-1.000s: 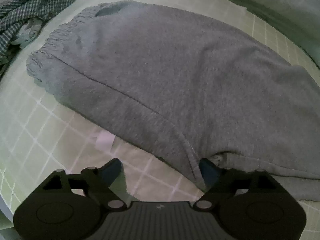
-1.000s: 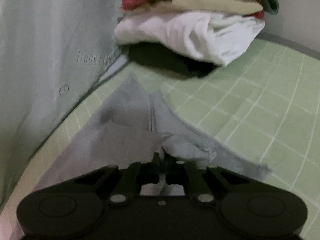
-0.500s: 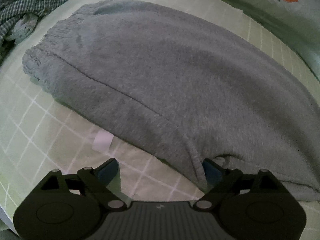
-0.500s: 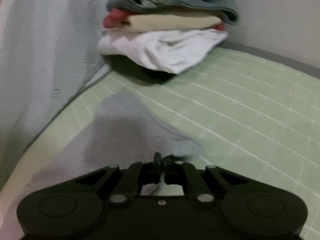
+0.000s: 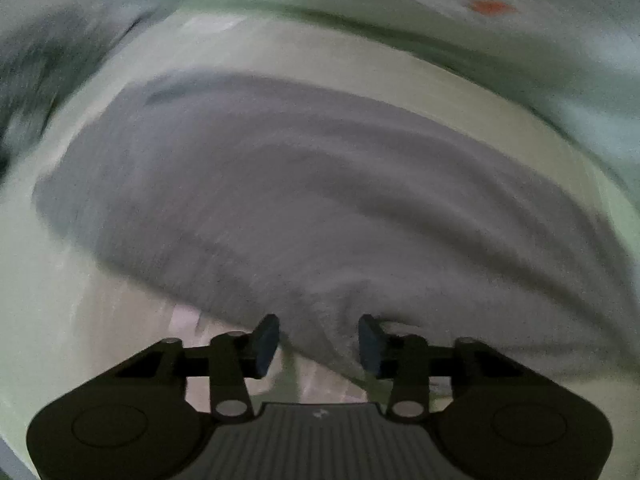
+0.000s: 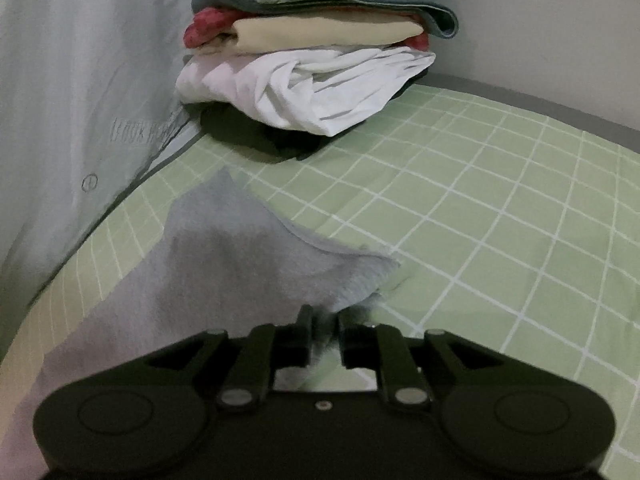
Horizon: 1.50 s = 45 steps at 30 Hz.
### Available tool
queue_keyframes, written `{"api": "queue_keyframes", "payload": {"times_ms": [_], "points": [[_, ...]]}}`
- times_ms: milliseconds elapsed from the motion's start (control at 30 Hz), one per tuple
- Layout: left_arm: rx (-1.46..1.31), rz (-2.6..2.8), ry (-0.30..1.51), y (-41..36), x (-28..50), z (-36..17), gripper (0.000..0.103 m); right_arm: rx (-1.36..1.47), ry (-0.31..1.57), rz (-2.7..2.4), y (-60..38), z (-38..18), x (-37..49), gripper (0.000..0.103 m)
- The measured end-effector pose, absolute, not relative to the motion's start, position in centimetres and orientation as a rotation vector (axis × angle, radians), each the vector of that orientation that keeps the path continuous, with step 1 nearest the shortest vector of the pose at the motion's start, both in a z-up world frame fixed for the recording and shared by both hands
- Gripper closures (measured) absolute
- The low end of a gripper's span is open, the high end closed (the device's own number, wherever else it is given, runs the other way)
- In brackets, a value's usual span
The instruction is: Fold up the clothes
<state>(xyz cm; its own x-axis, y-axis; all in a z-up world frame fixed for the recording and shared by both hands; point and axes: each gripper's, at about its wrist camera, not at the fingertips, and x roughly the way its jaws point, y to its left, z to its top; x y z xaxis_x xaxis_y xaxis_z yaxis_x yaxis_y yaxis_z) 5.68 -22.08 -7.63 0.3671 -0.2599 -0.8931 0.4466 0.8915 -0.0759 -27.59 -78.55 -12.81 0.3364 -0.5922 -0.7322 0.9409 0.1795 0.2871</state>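
Note:
Grey sweatpants [image 5: 320, 200] lie spread on the green checked bed sheet [image 5: 40, 300]; this view is blurred by motion. My left gripper [image 5: 319, 342] straddles a raised fold at their near edge. Its jaws are closing, with the fold between them and a thin gap still showing at the left pad. In the right wrist view the end of a grey trouser leg [image 6: 240, 264] lies flat on the sheet [image 6: 480, 220]. My right gripper [image 6: 323, 320] is at its near edge. Those jaws are opening and stand a little apart, with a bit of grey cloth between them.
A stack of folded clothes [image 6: 312, 60], with a white garment low in it, sits at the far corner of the bed. Pale fabric [image 6: 60, 100] rises along the left side. A dark checked cloth [image 5: 32, 72] blurs at the far left, and an orange print [image 5: 490, 6] shows far right.
The left jaws have narrowed around the fold, and that view has risen and rolled into blur. The right gripper moved across with the leg end, then its shut jaws parted slightly.

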Motion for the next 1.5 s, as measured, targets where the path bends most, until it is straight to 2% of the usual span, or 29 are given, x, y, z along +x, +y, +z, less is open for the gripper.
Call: {"api": "queue_keyframes", "payload": {"times_ms": [100, 133, 200, 400, 533, 600, 633, 667, 700, 733, 767, 1033, 1100, 1167, 1200, 1233, 1267, 1300, 1367, 1400, 1433, 1467, 1500], "points": [[0.309, -0.525, 1.056, -24.2, 4.2, -7.6, 0.061, 0.810, 0.529, -1.143, -78.6, -12.8, -27.5, 0.082], [0.329, -0.547, 1.049, -24.7, 3.9, -7.6, 0.061, 0.815, 0.525, -1.136, -78.5, -12.8, -27.5, 0.071], [0.359, -0.600, 1.052, -25.7, 3.6, -8.0, 0.059, 0.831, 0.514, -1.114, -78.4, -12.8, -27.4, 0.063], [0.470, -0.661, 1.068, -27.7, 3.3, -9.7, 0.059, 0.848, 0.524, -1.106, -77.9, -13.1, -26.7, 0.057], [0.501, -0.690, 1.088, -28.4, 3.6, -10.7, 0.050, 0.858, 0.525, -1.116, -77.9, -13.2, -26.6, 0.052], [0.522, -0.704, 1.081, -28.7, 3.5, -11.0, 0.050, 0.858, 0.527, -1.117, -77.9, -13.2, -26.4, 0.051], [0.535, -0.711, 1.072, -28.8, 3.3, -11.0, 0.050, 0.860, 0.519, -1.109, -77.9, -13.2, -26.4, 0.053], [0.548, -0.717, 1.062, -28.8, 3.2, -11.0, 0.056, 0.861, 0.511, -1.101, -77.9, -13.2, -26.4, 0.059], [0.561, -0.724, 1.053, -28.9, 3.0, -11.0, 0.068, 0.863, 0.503, -1.093, -78.0, -13.1, -26.4, 0.079], [0.573, -0.735, 1.048, -29.0, 2.9, -11.0, 0.094, 0.863, 0.496, -1.088, -78.0, -13.1, -26.5, 0.097], [0.593, -0.730, 1.036, -29.1, 2.7, -11.0, 0.098, 0.859, 0.490, -1.088, -78.1, -13.0, -26.6, 0.099], [0.421, -0.750, 0.989, -25.5, 2.7, -6.4, 0.099, 0.774, 0.407, -1.097, -77.9, -9.7, -27.9, 0.100], [0.383, -0.776, 0.997, -24.4, 2.5, -5.1, 0.099, 0.760, 0.420, -1.116, -78.1, -9.6, -28.0, 0.100], [0.368, -0.779, 1.026, -23.6, 2.3, -5.2, 0.096, 0.740, 0.511, -1.130, -78.5, -10.3, -27.4, 0.099], [0.371, -0.770, 1.050, -23.5, 2.2, -5.9, 0.094, 0.729, 0.579, -1.133, -78.6, -10.9, -26.8, 0.096], [0.371, -0.760, 1.074, -23.3, 2.0, -6.5, 0.093, 0.709, 0.636, -1.138, -78.5, -11.3, -26.3, 0.082], [0.348, -0.741, 1.096, -22.8, 2.2, -6.7, 0.091, 0.678, 0.675, -1.146, -78.0, -11.5, -25.8, 0.073], [0.324, -0.722, 1.118, -22.4, 2.3, -7.0, 0.087, 0.644, 0.702, -1.149, -77.4, -11.6, -25.4, 0.057], [0.232, -0.692, 1.138, -21.0, 2.8, -6.8, 0.065, 0.571, 0.713, -1.134, -75.6, -11.2, -24.6, 0.037], [0.186, -0.670, 1.131, -20.2, 3.2, -6.6, 0.059, 0.538, 0.714, -1.128, -74.7, -11.0, -24.2, 0.018], [0.140, -0.646, 1.124, -19.4, 3.7, -6.3, 0.047, 0.510, 0.715, -1.126, -73.8, -10.9, -23.8, 0.004], [0.090, -0.604, 1.115, -18.3, 4.2, -6.2, 0.035, 0.481, 0.715, -1.125, -72.9, -10.7, -23.4, 0.001], [0.056, -0.562, 1.113, -17.4, 4.7, -6.2, 0.032, 0.451, 0.716, -1.122, -71.9, -10.5, -22.9, 0.001]]}}
